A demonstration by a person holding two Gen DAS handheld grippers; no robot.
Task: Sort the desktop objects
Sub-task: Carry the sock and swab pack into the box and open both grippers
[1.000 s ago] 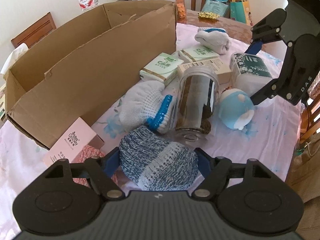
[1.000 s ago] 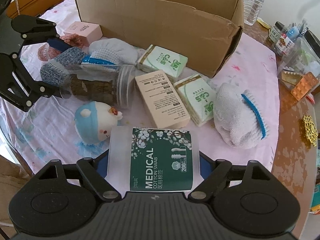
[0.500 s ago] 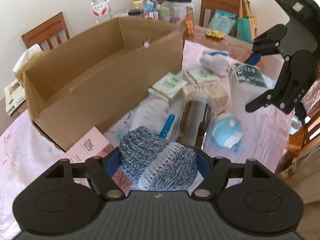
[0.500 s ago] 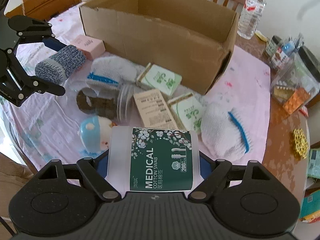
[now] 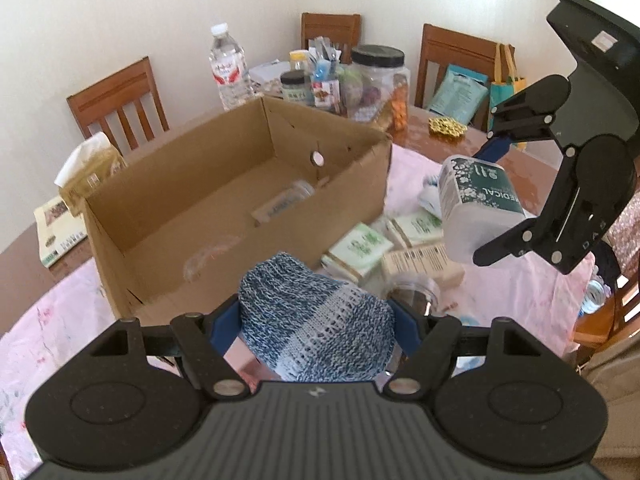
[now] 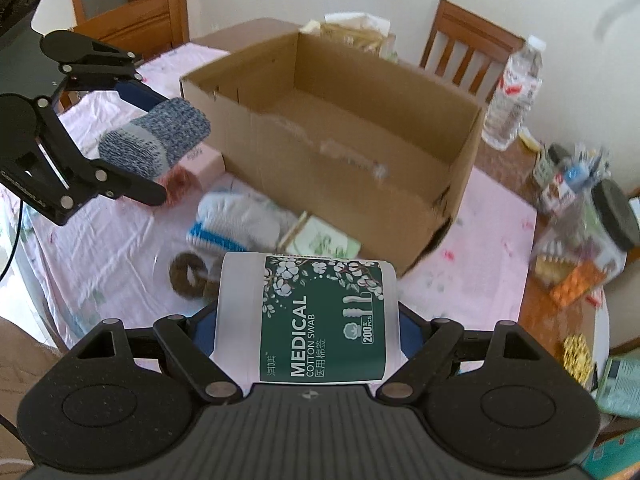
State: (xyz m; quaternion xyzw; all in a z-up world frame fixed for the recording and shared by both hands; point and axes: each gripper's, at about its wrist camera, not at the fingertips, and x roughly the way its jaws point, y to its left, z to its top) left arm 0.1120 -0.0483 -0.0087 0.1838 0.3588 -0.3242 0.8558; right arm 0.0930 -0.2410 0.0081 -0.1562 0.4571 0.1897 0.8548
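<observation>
I see a rolled sock (image 5: 316, 316) knitted in mottled blue and white, with a paler grey-white band across it. My left hand-held gripper (image 5: 316, 330) is black with blue pads (image 5: 224, 326). The tub (image 6: 308, 320) is milky white with a dark green label, white cotton blossoms along its top edge and white lettering. The box (image 5: 224, 208) is plain brown cardboard. The cloth (image 6: 472, 264) over the worktop is pale pink with faint flower prints. A glove (image 6: 236, 220) lying there is white with a bright blue cuff. The small packs (image 5: 358, 246) are white and light green. The chairs (image 5: 120, 96) are reddish-brown wood.
</observation>
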